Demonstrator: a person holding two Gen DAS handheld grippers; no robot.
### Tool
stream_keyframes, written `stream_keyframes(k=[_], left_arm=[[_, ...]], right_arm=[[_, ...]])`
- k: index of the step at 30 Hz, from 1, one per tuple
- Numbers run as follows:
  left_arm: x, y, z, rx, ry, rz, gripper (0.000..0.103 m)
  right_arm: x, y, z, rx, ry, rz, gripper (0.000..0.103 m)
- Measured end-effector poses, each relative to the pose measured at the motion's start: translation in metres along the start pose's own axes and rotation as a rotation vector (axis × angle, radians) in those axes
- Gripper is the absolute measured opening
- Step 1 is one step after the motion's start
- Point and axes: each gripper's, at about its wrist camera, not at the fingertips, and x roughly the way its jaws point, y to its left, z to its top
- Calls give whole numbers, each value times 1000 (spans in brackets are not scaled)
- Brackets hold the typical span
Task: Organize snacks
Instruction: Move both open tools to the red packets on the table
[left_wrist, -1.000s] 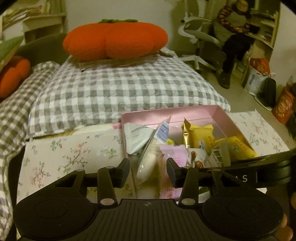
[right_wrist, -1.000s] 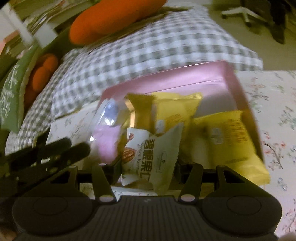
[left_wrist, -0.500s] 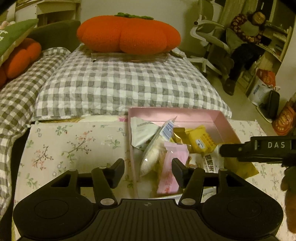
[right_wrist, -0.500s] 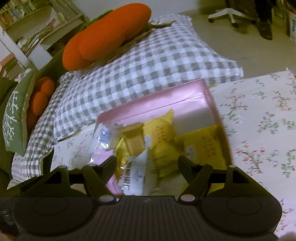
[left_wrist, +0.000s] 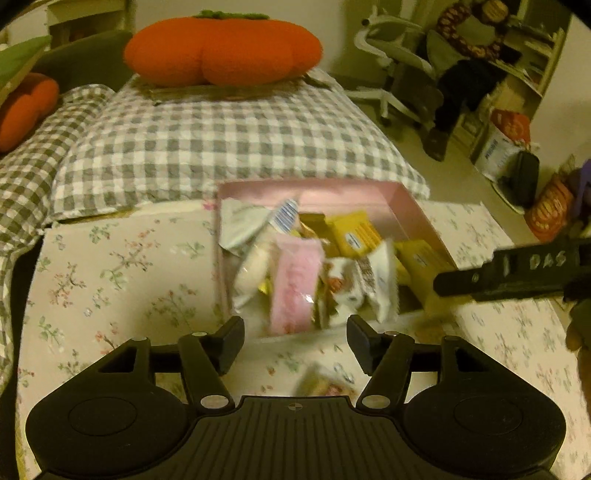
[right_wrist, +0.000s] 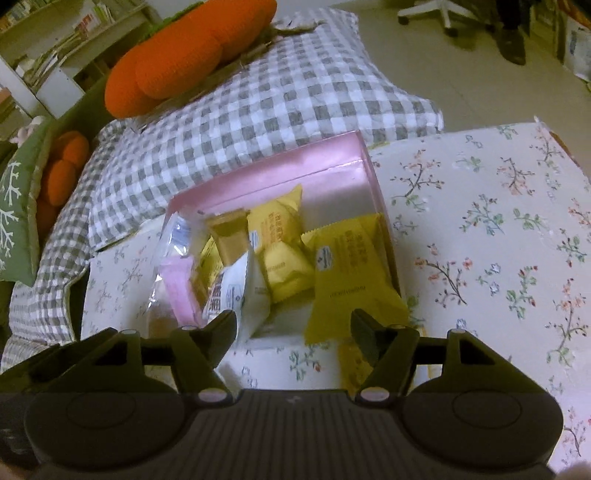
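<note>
The flower-printed tabletop (right_wrist: 498, 229) carries a shallow pink cardboard box (right_wrist: 295, 166) set against its far edge, just in front of a grey-and-white checked cushion (right_wrist: 258, 96). The box is crowded with small sealed snack packets that lean on one another. By the look of them they are all light, crinkly and slippery film pouches with soft, crushable contents, so each is best pinched gently on its flat crimped end seam or across its thin edge, not on the puffed middle. The largest, a yellow pillow-shaped foil packet (right_wrist: 351, 273), lies along the box's right wall and overhangs the near rim, so its lower seam is the easiest to reach. Another yellow packet (right_wrist: 280, 243) sits behind it towards the far wall. A white printed pouch (right_wrist: 240, 295) stands tilted in the middle, a pink wrapped bar (left_wrist: 293, 284) leans at the box's near left, and a small clear-wrapped pastry (left_wrist: 317, 384) lies blurred on the tabletop near the near edge, outside the box. The left tool (left_wrist: 294, 341) hovers over the near rim, its jaws opening and nothing between them. The right tool (right_wrist: 293, 334) hangs likewise with jaws parted about halfway and empty.
</note>
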Motion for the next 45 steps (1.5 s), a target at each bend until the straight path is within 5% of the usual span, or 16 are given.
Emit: stream_keyframes(k=[18, 31, 45], left_arm=[[-17, -51, -42, 98, 115, -65, 67], [-8, -84, -99, 77, 232, -92, 67], [4, -86, -124, 71, 271, -48, 67]], right_arm=[[-45, -3, -46, -176, 73, -69, 75], [-52, -6, -54, -155, 76, -72, 75], [-43, -16, -108, -401, 238, -49, 75]])
